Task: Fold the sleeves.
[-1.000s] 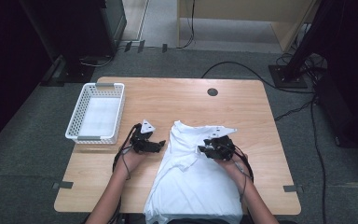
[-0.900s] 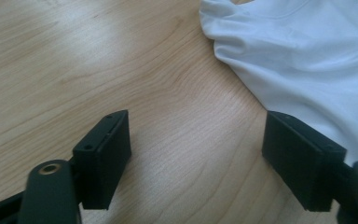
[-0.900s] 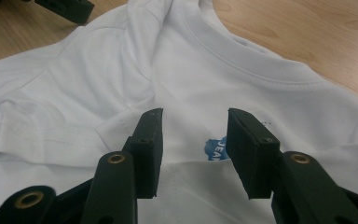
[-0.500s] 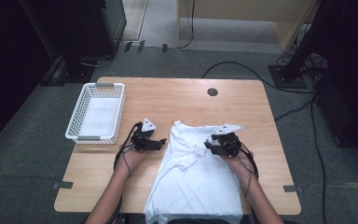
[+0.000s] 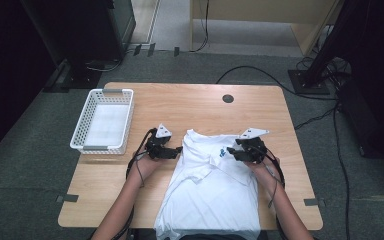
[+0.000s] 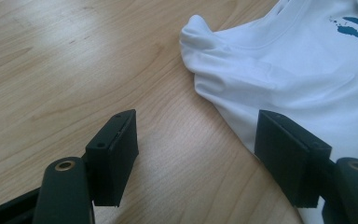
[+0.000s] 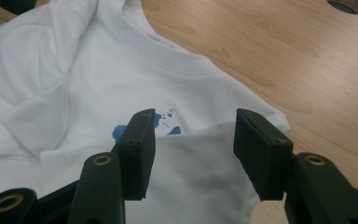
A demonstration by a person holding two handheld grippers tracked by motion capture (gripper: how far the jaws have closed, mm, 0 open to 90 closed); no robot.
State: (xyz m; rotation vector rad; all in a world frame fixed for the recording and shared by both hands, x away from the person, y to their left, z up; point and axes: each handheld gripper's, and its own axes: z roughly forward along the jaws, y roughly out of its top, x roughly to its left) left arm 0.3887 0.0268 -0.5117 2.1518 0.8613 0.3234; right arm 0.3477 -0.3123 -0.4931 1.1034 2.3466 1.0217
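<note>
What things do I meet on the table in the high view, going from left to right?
White basket → left gripper → white T-shirt → right gripper.

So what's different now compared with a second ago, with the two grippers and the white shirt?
The right gripper slid outward toward the right edge of the white T-shirt with a blue print; its jaws have just been opening, holding no cloth. The left gripper stayed beside the shirt's left shoulder, its jaws closing a little over bare wood. The white plastic basket and the shirt kept their places.
</note>
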